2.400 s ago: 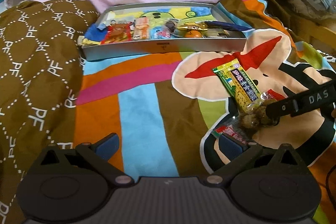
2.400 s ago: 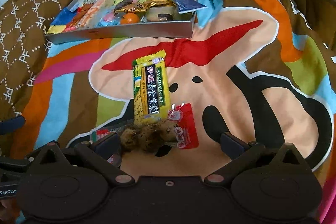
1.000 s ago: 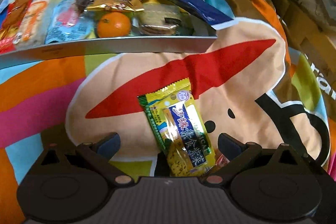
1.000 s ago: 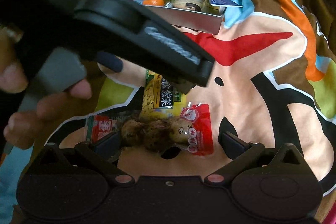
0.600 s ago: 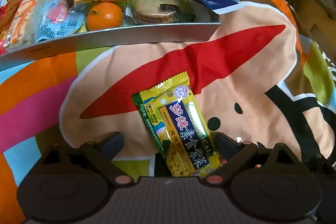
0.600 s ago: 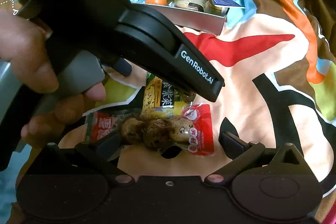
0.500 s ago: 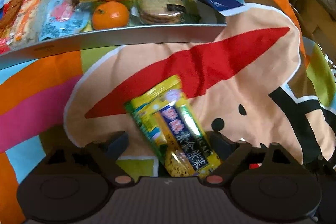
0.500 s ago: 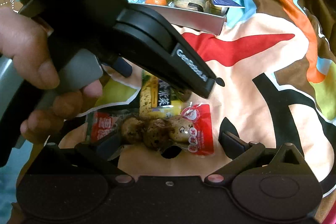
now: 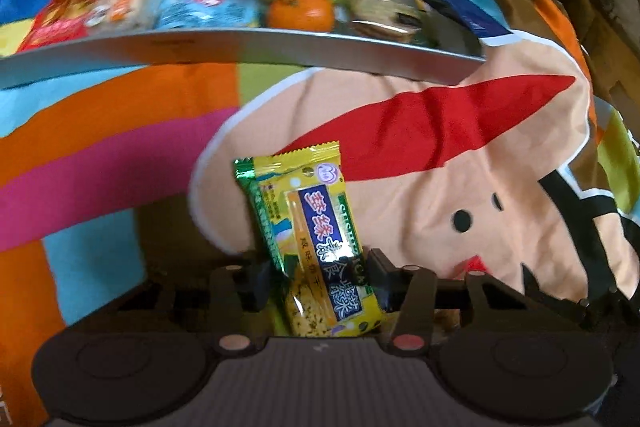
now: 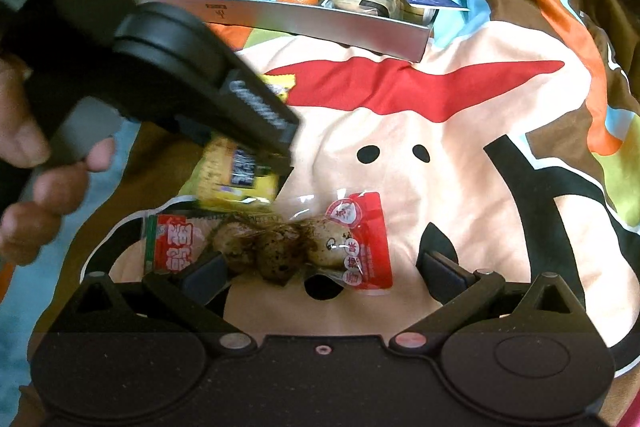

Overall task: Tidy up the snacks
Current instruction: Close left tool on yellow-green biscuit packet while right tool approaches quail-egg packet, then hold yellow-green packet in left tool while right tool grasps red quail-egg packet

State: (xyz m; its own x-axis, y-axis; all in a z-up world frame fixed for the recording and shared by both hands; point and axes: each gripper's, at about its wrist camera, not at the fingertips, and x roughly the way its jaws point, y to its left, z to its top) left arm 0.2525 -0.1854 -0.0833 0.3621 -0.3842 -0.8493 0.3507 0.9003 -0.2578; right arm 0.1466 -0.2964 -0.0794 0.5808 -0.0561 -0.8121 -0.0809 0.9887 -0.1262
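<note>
Item: yellow snack packet (image 9: 320, 247), pinched at its near end between the closed-in fingers of the left gripper (image 9: 318, 277), lifted off the patterned blanket (image 9: 460, 163), long axis pointing away toward the grey box (image 9: 240, 49). Destination: box lies straight ahead at the blanket's far edge, already holding snacks and an orange (image 9: 301, 9). Right gripper (image 10: 320, 273): spread wide, empty, nearer the quail-egg pack (image 10: 280, 247) lying crosswise between its fingers.

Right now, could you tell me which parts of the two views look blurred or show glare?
Left wrist view: the tray and its snacks are smeared by motion blur, while the yellow packet in the left tool stays sharp, with slight glare on its foil. Right wrist view: the left tool's arm is blurred; the egg packet is sharp, its clear film glinting.
</note>
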